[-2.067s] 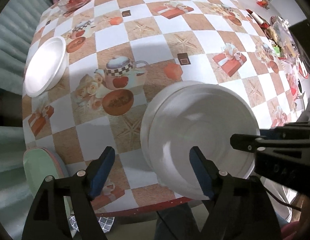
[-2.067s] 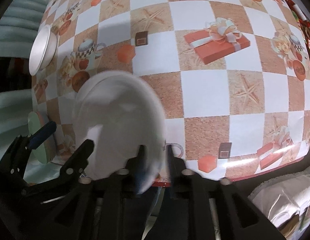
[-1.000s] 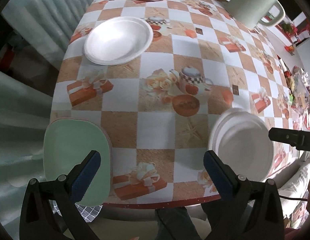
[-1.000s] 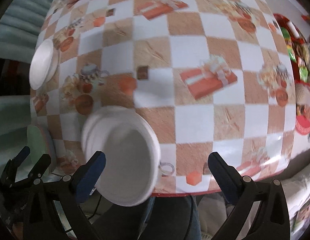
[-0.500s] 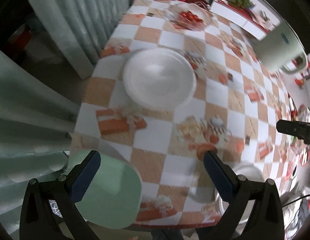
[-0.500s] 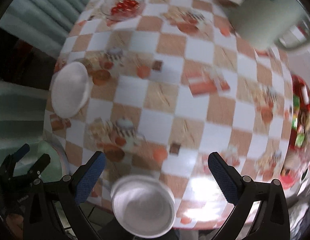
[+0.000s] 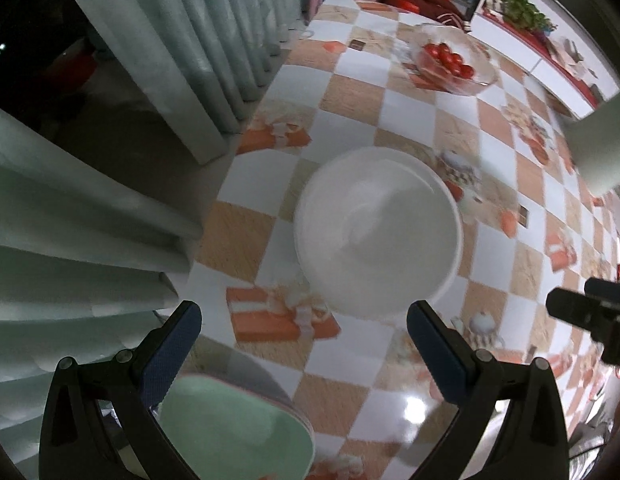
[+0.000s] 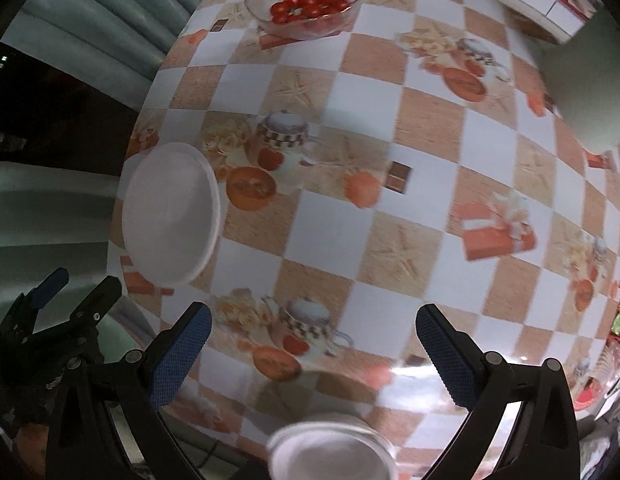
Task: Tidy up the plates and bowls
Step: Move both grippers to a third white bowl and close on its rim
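Observation:
A white bowl [image 7: 375, 236] sits on the checkered tablecloth near the table's left edge, straight ahead of my left gripper [image 7: 304, 340], which hangs open and empty above it. The same white bowl [image 8: 170, 212] shows at the left of the right wrist view. My right gripper [image 8: 313, 344] is open too, with nothing between its fingers. A stack of white plates [image 8: 329, 456] lies at the near table edge below it. A green plate [image 7: 234, 432] rests on a pink one at the near left corner, under my left gripper's left finger.
A glass bowl of tomatoes [image 7: 453, 64] stands at the far end of the table [image 7: 349, 80]. A large pale jug [image 8: 585, 72] stands at the right. Curtains [image 7: 170, 60] hang just past the table's left edge. The left gripper [image 8: 58, 312] appears at the lower left of the right wrist view.
Both grippers let go of the white plate stack, opened and lifted away. The left gripper swung left and forward until the lone white bowl sat ahead of it; the right one rose and pulled back.

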`<state>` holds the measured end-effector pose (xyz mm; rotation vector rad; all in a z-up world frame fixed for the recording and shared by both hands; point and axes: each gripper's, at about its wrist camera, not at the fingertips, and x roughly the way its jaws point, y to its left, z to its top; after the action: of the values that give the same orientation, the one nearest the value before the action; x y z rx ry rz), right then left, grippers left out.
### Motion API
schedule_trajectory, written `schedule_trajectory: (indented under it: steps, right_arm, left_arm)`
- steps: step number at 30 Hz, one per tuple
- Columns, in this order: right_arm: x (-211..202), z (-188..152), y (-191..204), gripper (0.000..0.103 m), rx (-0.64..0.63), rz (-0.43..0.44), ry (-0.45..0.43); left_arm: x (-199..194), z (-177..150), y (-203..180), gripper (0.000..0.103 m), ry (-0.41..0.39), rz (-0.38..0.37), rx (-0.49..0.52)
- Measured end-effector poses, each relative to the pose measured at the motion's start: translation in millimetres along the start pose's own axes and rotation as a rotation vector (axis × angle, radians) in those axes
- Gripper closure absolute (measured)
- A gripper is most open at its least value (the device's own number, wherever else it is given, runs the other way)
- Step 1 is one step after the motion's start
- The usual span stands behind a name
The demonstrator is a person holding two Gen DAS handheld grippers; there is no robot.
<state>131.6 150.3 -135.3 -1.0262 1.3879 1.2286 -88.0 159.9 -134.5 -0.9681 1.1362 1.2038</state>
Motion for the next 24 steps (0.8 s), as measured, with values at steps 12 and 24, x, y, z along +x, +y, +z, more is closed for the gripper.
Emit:
schedule_trajectory:
  steps: [12,24]
  right_arm:
    - [45.5,34.1,22.4,0.0,0.056,0.012,0.017]
    - [84.4,44.0,33.7,0.0,0.065,0.034,0.039]
  left_arm:
    - [40.1,33.6,0.6,0.0,0.034,0.066,-0.014]
    - [77.6,46.6,0.3,0.007,0.071,0.112,0.021]
